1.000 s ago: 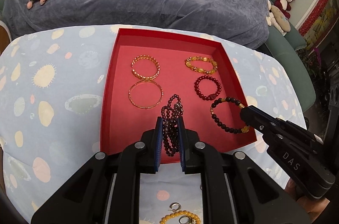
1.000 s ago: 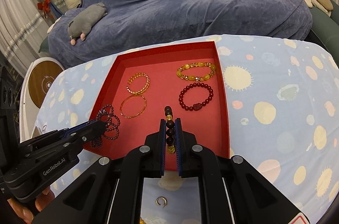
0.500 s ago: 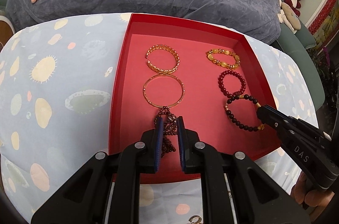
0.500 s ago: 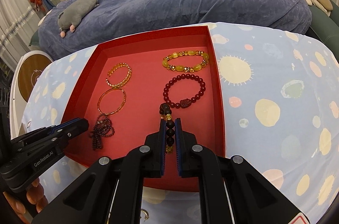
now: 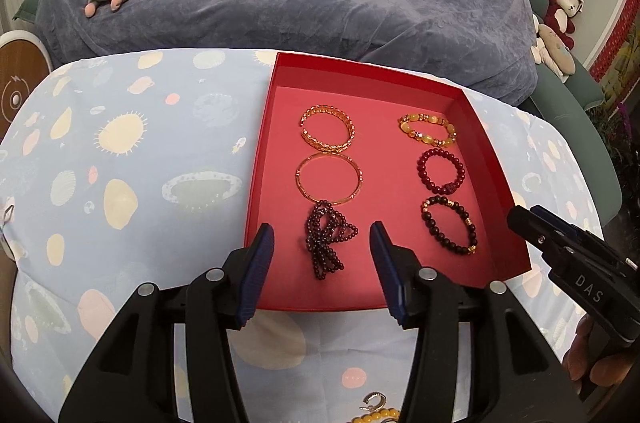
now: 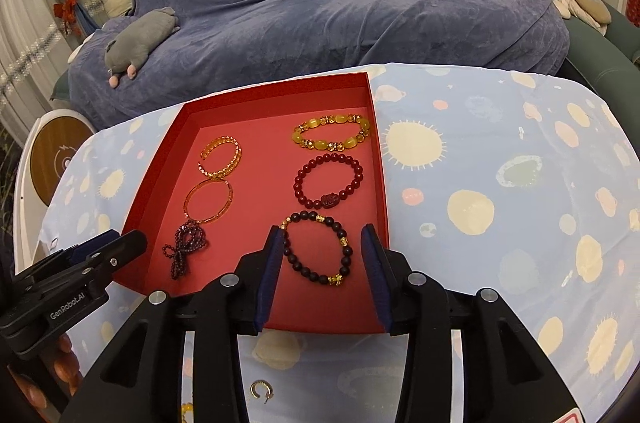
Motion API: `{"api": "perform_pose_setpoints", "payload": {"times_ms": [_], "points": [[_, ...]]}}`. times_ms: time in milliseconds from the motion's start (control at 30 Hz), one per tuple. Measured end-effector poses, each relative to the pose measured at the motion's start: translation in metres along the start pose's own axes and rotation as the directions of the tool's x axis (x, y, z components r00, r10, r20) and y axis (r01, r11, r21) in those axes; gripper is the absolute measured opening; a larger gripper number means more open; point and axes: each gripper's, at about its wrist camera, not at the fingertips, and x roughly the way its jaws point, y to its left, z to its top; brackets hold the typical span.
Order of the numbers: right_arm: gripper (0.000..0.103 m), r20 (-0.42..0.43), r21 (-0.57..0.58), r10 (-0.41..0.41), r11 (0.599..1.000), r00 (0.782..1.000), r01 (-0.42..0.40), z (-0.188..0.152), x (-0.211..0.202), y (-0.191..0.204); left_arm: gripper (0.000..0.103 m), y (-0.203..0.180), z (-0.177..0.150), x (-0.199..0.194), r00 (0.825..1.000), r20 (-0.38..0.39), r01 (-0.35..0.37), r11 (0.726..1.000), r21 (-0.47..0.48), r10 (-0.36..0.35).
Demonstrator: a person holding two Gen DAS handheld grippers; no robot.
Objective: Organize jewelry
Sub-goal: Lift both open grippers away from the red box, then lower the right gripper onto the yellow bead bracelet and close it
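Red cardboard formed the tray near the bench's far edge, holding six bracelets in two columns. The left hand-held gripper stood apart over the bunched dark garnet strand at the tray's near left; the right hand-held gripper stood apart around the black bead bracelet at its near right. Both looked light, limp and slippery, best pinched across the beads.
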Motion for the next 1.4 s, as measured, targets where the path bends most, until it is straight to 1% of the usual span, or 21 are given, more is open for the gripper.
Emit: {"api": "perform_pose_setpoints", "payload": {"times_ms": [433, 600, 667, 1100, 1400], "points": [[0.04, 0.003, 0.002, 0.006, 1.0, 1.0, -0.006, -0.032, -0.037, 0.008, 0.047, 0.002, -0.029, -0.036, 1.0, 0.005, -0.008, 1.0, -0.009, 0.008], [0.04, 0.0, 0.004, 0.006, 1.0, 1.0, -0.006, -0.049, -0.05, 0.01, 0.047, 0.002, -0.046, -0.047, 1.0, -0.004, -0.024, 1.0, -0.003, 0.024], [0.04, -0.004, -0.004, -0.001, 1.0, 1.0, 0.001, -0.058, -0.053, 0.011, 0.047, 0.004, -0.055, -0.05, 1.0, -0.013, -0.019, 1.0, -0.007, 0.019], [0.04, -0.068, -0.007, -0.003, 1.0, 0.998, 0.003, -0.118, -0.071, 0.013, 0.047, 0.005, -0.111, -0.065, 0.997, -0.064, -0.033, 0.999, -0.01, 0.032], [0.04, -0.125, -0.029, 0.015, 0.999, 0.992, -0.019, -0.157, -0.073, 0.028, 0.047, 0.006, -0.138, -0.074, 0.996, -0.084, -0.043, 0.999, -0.006, 0.043]]}}
